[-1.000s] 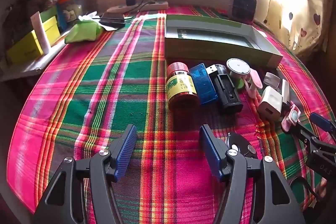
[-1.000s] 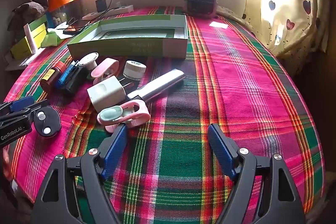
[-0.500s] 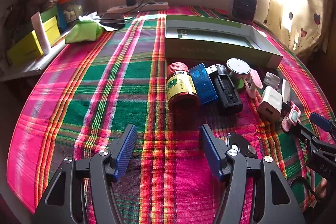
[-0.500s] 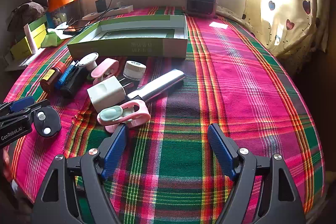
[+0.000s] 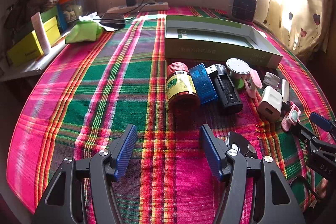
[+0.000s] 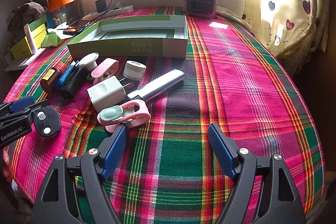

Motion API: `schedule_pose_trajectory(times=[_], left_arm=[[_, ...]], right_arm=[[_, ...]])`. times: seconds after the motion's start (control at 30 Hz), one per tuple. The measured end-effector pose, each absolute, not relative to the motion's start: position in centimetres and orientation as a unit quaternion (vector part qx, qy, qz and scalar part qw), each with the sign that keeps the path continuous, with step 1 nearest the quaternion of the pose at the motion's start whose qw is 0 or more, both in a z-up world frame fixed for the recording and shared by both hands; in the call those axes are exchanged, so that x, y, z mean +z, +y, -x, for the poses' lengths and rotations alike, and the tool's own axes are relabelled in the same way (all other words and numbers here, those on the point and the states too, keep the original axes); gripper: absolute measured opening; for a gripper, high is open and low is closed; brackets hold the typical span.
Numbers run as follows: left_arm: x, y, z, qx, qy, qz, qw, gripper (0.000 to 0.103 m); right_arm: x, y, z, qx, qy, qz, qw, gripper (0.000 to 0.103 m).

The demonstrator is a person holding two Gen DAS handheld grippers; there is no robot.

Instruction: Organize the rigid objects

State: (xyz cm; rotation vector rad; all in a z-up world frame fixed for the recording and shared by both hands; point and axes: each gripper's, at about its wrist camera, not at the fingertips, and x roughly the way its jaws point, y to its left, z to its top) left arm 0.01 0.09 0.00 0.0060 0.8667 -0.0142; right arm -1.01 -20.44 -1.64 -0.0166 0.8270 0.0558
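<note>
Small objects lie in a row on the plaid cloth before an open green box: a red-capped bottle on its side, a blue case, a black battery pack, a round white disc, a small white jar, a white charger, a silver bar and a pink clip. My left gripper is open, short of the bottle. My right gripper is open, its left finger beside the pink clip.
A black round tag lies by the left gripper's right finger. A small heater stands at the back by the curtain. Power strip, phone, green pouch and yellow boxes crowd the back left.
</note>
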Motion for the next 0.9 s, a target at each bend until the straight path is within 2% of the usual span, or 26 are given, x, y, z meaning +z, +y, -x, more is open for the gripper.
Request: schedule_pose_trajectory(times=[0.9], left_arm=[[0.9,1.6,0.9,-0.062,0.426,0.026,0.902,0.061]], right_arm=[[-1.3,-20.1,1.7,0.060,0.406,0.012,0.912,0.078]])
